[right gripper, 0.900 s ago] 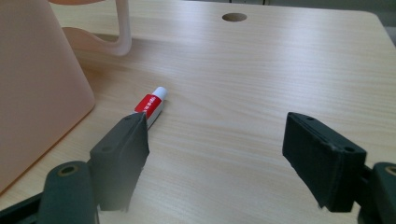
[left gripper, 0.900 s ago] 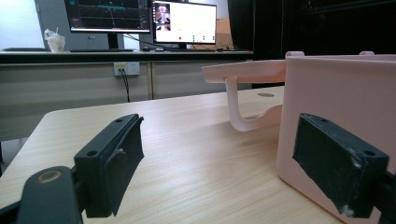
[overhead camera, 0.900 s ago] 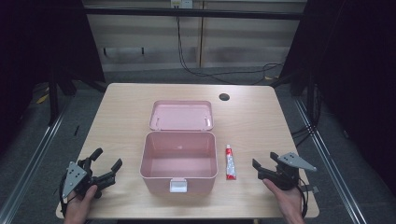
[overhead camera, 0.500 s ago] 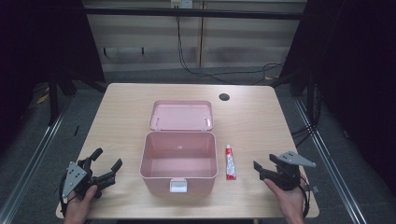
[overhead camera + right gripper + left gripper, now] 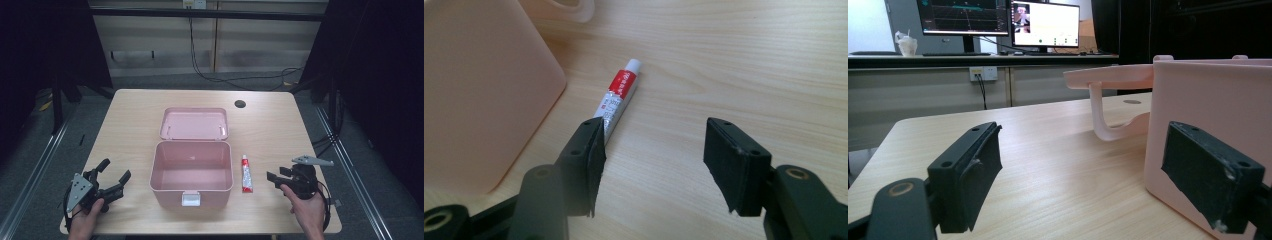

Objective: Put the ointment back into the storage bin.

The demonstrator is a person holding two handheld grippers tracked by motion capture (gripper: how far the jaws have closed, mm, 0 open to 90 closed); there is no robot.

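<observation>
Your right hand-held gripper (image 5: 276,181) has edged toward the tube (image 5: 246,173), jaws wide apart, holding nothing (left hand-held gripper (image 5: 114,176) likewise open, idle). Tube lies on the surface (image 5: 270,130) beside the open pink box (image 5: 192,172): pickup imminent.

Box (image 5: 191,172): smooth matt pink plastic. Table (image 5: 130,125): light wood-grain, matt. Tube (image 5: 246,173): glossy red-white print.

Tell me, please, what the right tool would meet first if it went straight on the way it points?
Most likely the red-and-white tube lying beside the pink box; the right tool stands open just short of it, though depth is uncertain.
</observation>
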